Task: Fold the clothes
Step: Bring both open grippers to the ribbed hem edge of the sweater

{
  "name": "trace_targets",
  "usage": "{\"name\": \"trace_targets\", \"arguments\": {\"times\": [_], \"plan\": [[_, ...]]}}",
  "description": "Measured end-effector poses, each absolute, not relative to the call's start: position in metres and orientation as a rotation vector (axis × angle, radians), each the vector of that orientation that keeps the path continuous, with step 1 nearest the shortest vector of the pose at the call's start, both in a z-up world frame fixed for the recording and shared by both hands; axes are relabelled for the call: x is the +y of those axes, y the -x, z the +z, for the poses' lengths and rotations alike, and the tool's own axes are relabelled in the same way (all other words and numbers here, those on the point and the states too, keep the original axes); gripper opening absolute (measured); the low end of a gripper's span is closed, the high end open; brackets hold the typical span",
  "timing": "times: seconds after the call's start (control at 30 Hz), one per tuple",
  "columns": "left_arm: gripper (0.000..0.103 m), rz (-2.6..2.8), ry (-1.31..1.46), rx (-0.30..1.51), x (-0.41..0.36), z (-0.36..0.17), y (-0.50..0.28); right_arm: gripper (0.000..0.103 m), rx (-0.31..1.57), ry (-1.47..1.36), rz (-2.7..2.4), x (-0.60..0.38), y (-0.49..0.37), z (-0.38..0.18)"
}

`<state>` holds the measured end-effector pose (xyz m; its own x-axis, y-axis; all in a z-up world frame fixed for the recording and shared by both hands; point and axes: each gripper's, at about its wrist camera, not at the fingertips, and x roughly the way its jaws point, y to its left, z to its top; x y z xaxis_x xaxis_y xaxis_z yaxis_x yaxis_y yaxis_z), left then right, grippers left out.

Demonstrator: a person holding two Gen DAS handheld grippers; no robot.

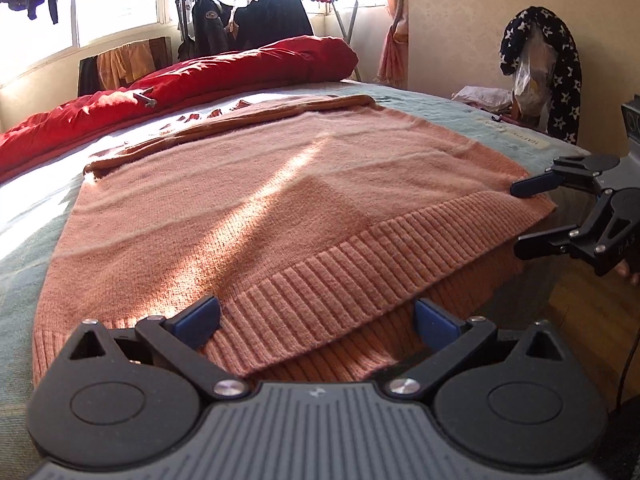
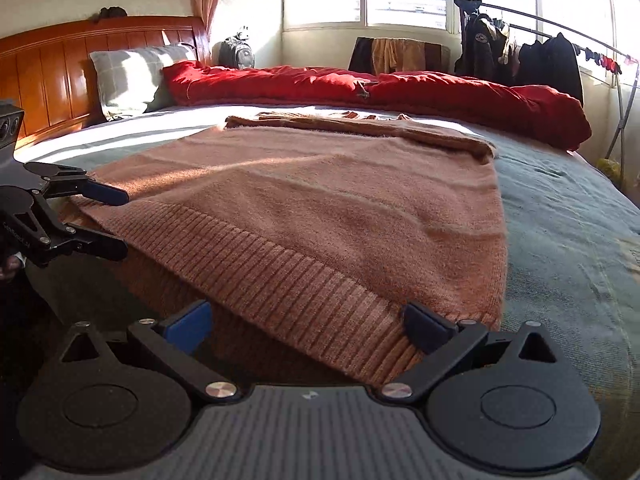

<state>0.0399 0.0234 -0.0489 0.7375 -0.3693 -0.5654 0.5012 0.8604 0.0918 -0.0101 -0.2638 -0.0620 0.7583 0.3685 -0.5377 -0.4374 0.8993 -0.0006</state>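
Note:
A salmon-pink knit sweater [image 1: 280,200] [image 2: 320,208] lies flat on the bed. Its ribbed hem [image 1: 344,276] faces me and droops over the bed's near edge. Its sleeves are folded across the far end. My left gripper [image 1: 316,320] is open, its blue pads either side of the hem's left part. It also shows at the left of the right wrist view as the left gripper [image 2: 120,223], astride the hem's corner. My right gripper [image 2: 308,326] is open around the hem's right part. In the left wrist view the right gripper [image 1: 522,218] straddles the right corner.
A red duvet [image 2: 400,88] lies rolled along the far side of the grey-green bedsheet [image 2: 568,220]. A pillow [image 2: 132,76] leans on the wooden headboard [image 2: 52,68]. Behind the bed stands a clothes rack [image 1: 260,20] with dark jackets. A star-patterned scarf [image 1: 560,72] hangs at the right, above wooden floor [image 1: 580,312].

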Motion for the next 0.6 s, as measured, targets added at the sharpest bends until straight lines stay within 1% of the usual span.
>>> {"name": "trace_targets", "arguments": {"times": [0.4,0.47,0.6], "plan": [[0.102,-0.349,-0.616,0.456,0.019,-0.048,0.002,0.103,0.508,0.179,0.434,-0.264,0.015,-0.042],[0.102,-0.343,-0.599,0.480,0.023,-0.048,-0.001,0.103,0.504,0.183,0.445,-0.262,0.015,-0.042],[0.102,-0.402,-0.443,0.543,0.032,-0.046,-0.006,0.103,0.495,0.187,0.477,-0.255,0.015,-0.043]]}}
